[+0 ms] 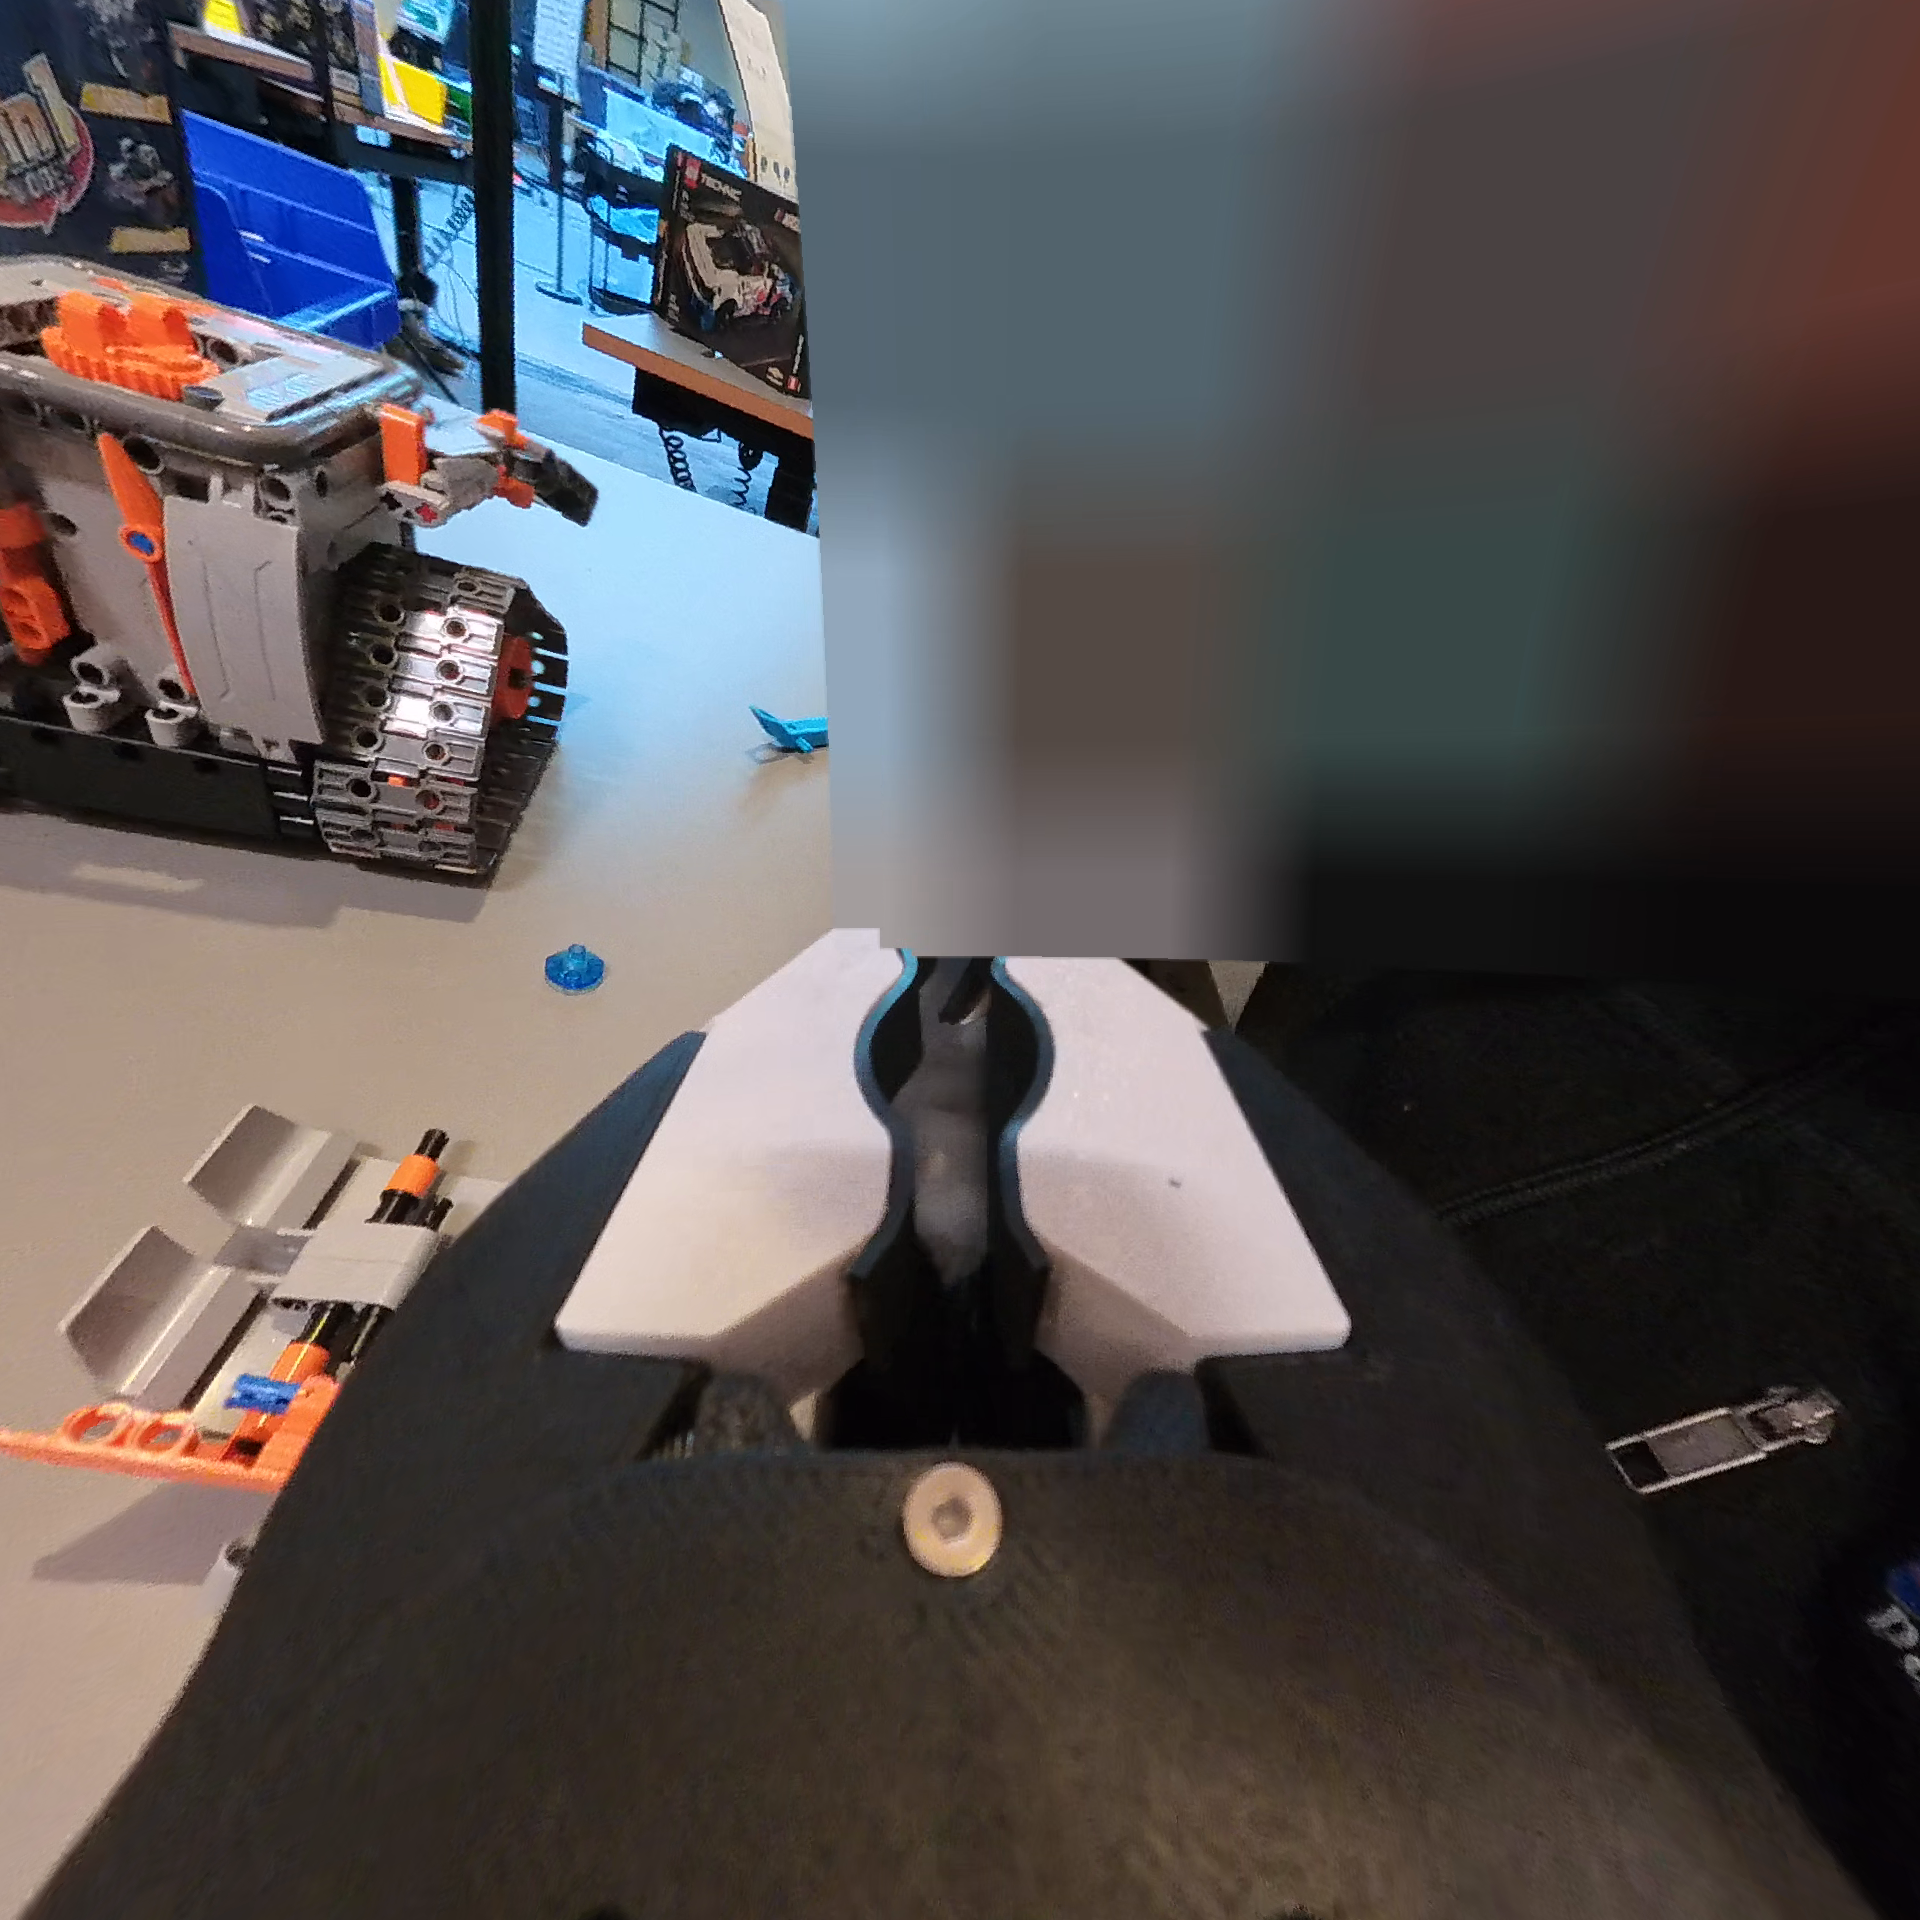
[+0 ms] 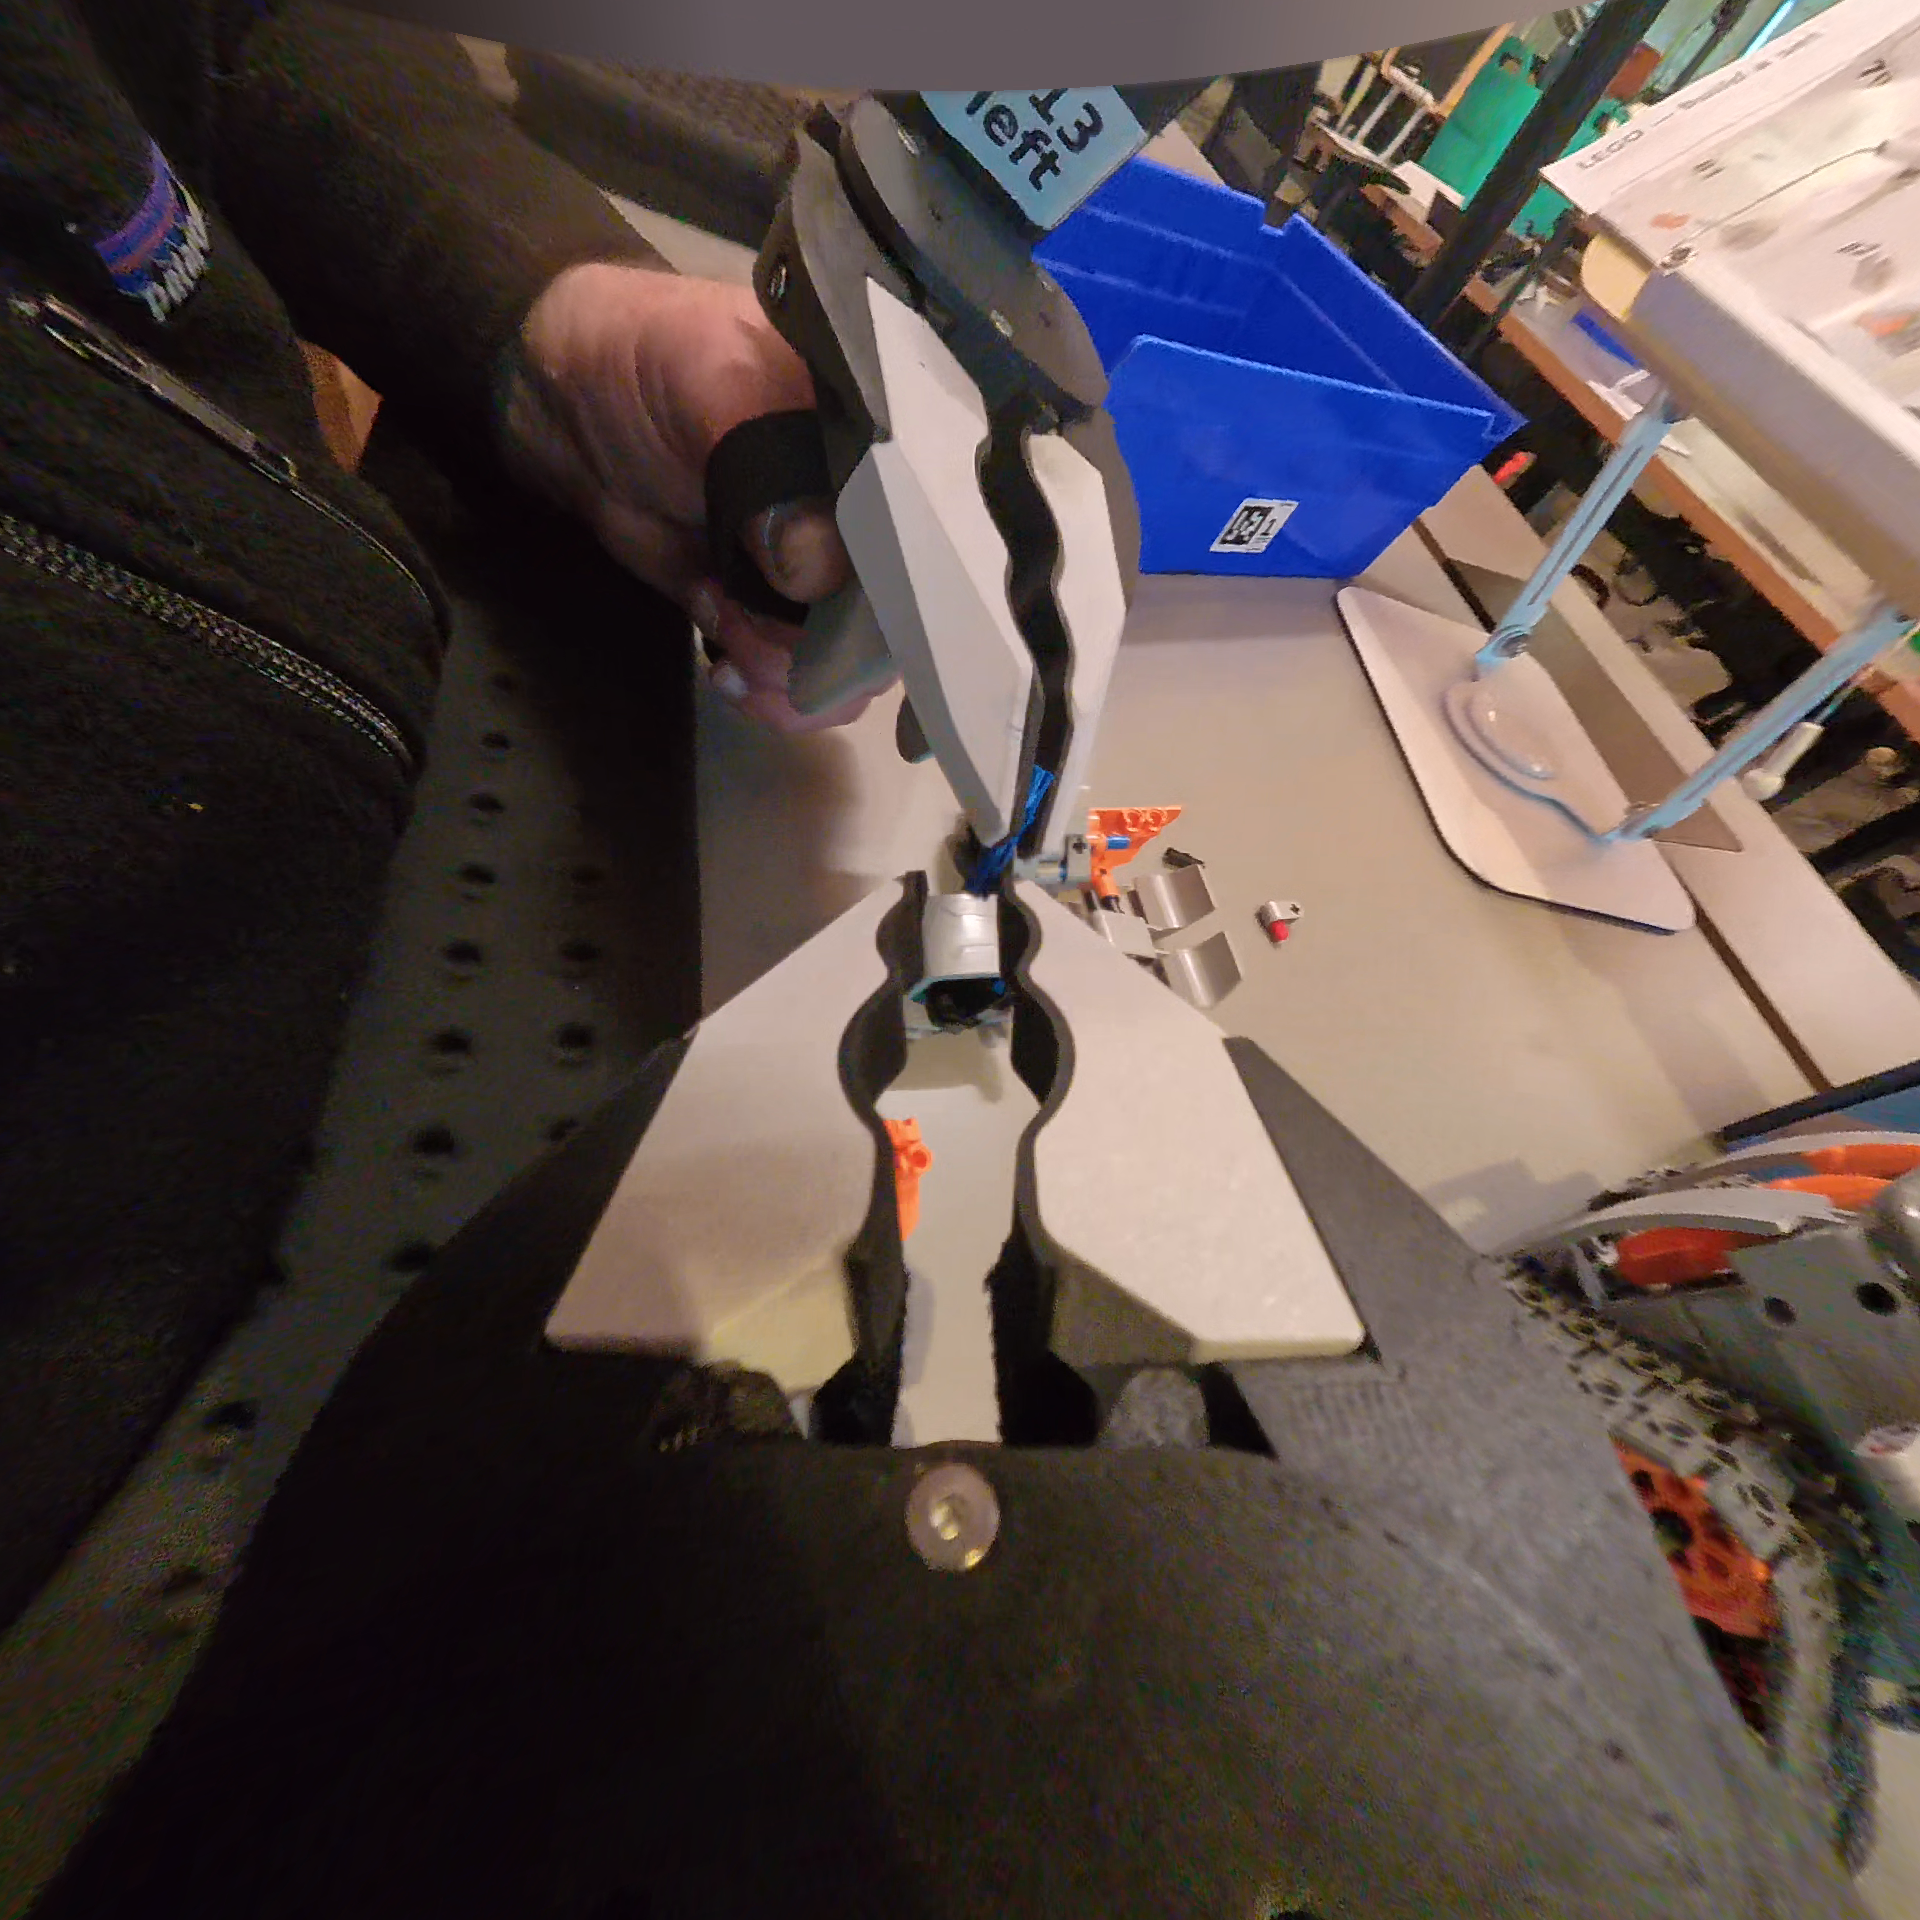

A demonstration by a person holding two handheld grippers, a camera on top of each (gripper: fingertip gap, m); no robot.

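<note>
My right gripper (image 2: 966, 894) is shut on a small grey piece (image 2: 961, 935) with a black and blue underside, held above the grey table (image 2: 1351, 1039). My left gripper (image 2: 1008, 831) comes down from above, held by a hand (image 2: 665, 416). Its tips are pinched on a small blue part (image 2: 1013, 816) that touches the top of the grey piece. In the left wrist view my left gripper (image 1: 948, 971) has its jaws nearly together, and a blurred patch hides what lies beyond the tips. An orange piece (image 2: 904, 1174) lies on the table below my right fingers.
A grey, orange and black tracked model (image 1: 260, 603) stands on the table, also at the right edge (image 2: 1766, 1299). A grey-orange sub-assembly (image 1: 239, 1299), a blue round stud (image 1: 575, 968), a small grey-red piece (image 2: 1280, 920), a blue bin (image 2: 1278, 416) and a white stand (image 2: 1538, 748) are nearby. The tips of both grippers are at nearly the same place.
</note>
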